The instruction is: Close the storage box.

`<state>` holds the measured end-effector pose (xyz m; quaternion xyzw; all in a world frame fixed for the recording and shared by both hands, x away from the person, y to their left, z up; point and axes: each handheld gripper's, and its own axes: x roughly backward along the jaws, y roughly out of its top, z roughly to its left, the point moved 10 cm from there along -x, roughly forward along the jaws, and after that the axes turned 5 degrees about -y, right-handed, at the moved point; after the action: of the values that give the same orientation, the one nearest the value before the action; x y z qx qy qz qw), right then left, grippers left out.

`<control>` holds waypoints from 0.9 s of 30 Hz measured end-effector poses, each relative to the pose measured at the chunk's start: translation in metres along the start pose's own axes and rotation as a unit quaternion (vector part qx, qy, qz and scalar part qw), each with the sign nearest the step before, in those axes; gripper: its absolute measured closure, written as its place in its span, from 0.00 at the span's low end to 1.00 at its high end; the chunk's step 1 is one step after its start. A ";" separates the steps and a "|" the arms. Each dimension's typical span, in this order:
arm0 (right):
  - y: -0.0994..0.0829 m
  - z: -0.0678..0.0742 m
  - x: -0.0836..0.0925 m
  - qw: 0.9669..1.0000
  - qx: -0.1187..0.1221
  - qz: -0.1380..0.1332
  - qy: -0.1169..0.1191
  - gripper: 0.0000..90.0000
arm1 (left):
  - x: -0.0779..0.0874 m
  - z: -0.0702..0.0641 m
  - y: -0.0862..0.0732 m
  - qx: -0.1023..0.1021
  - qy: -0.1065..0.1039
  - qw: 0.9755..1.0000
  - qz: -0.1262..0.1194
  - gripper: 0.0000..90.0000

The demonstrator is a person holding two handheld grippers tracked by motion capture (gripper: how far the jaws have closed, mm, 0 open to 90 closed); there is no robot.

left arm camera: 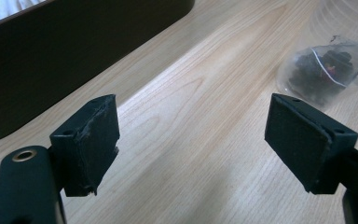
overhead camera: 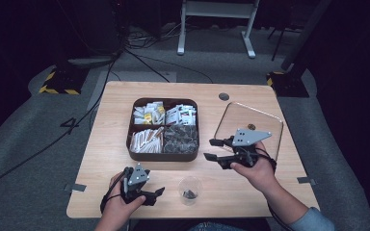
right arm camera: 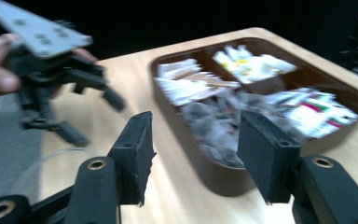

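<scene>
With your right hand-held gripper [overhead camera: 213,149] spread and empty, reach squarely into the tray [overhead camera: 163,155] for one tea bag [overhead camera: 180,139].

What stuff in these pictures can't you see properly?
- High view: the print on the packets in the brown tray is too small to read.
- High view: the dark bits inside the clear cup are too small to name.
- Left gripper view: the cup is cut off by the top and right edges, and the tray by the top-left edge.
- Right gripper view: motion blur smears the tray's packets.
</scene>
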<state>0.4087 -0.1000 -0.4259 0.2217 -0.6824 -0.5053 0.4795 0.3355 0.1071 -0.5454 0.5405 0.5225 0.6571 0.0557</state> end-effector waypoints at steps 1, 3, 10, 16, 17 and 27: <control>0.000 -0.007 0.000 1.000 -0.005 0.000 -0.010 0.49 | 0.001 0.001 -0.001 0.000 0.002 1.000 0.000 0.20; -0.002 -0.022 0.000 1.000 -0.011 0.002 -0.029 0.49 | 0.003 0.002 -0.003 0.000 0.007 1.000 0.000 0.20; -0.011 -0.073 0.005 0.996 -0.040 0.012 -0.079 0.47 | 0.010 0.003 -0.005 -0.001 0.009 1.000 -0.015 0.19; -0.025 -0.110 0.012 0.991 -0.058 0.021 -0.115 0.46 | 0.015 0.005 -0.011 0.003 0.020 1.000 -0.017 0.19; -0.028 -0.116 0.013 0.990 -0.061 0.023 -0.121 0.45 | 0.016 0.006 -0.012 0.003 0.023 1.000 -0.017 0.19; -0.069 -0.165 0.025 0.977 -0.117 0.051 -0.171 0.42 | 0.024 0.019 -0.021 0.007 0.059 0.998 -0.008 0.18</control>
<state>0.5301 -0.2253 -0.4722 0.0395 -0.7011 -0.5866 0.4034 0.3295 0.1435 -0.5477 0.4968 0.5336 0.6839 0.0260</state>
